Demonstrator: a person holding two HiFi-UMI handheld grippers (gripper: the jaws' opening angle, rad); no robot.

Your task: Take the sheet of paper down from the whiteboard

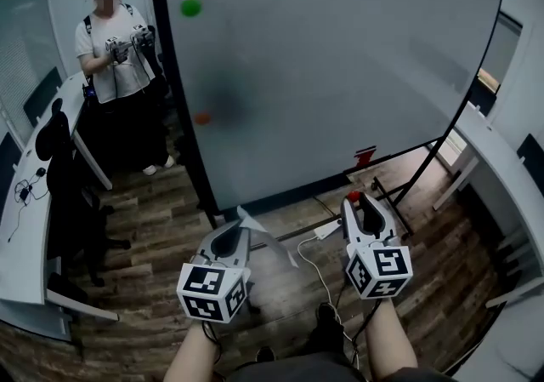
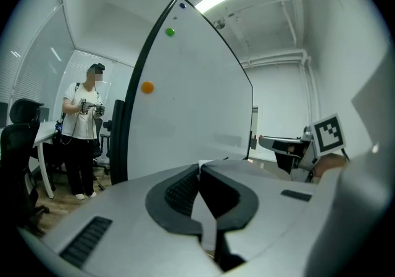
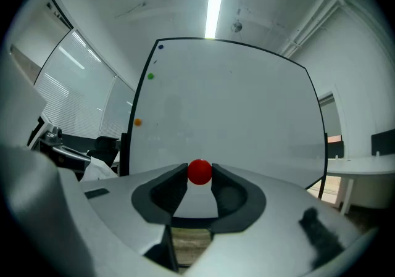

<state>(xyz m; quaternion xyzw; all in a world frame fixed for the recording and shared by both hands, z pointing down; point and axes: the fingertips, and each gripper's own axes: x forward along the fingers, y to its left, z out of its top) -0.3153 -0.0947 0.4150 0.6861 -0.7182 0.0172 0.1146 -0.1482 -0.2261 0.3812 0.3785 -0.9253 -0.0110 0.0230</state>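
Closest in, the left gripper [image 2: 199, 169] has its jaws pressed fully together on the sheet of paper [image 1: 270, 246]. A thin white edge runs down between the pads in the left gripper view, and in the head view the rest of the sheet trails loose and blurred off the jaw tips, over the wooden floor [image 1: 144, 202]. So the paper is already clear of the board and hangs in the left jaws alone, with its free part spreading toward the right gripper [image 1: 358, 202]. That gripper sits just beside it on the sheet's right. Its jaws are closed only as far as a small red magnet [image 3: 199, 171], pinched at the very tips and pointing level at the board. Beyond both grippers stands the whiteboard [image 1: 340, 57], bare of paper, with an orange magnet [image 1: 201, 117] low and a green magnet [image 1: 191, 7] high near its left edge. What probably remains is to find a place for the sheet and the magnet; the board lies straight ahead of both hands. Farthest off, a person [image 1: 119, 57] stands left of the board.
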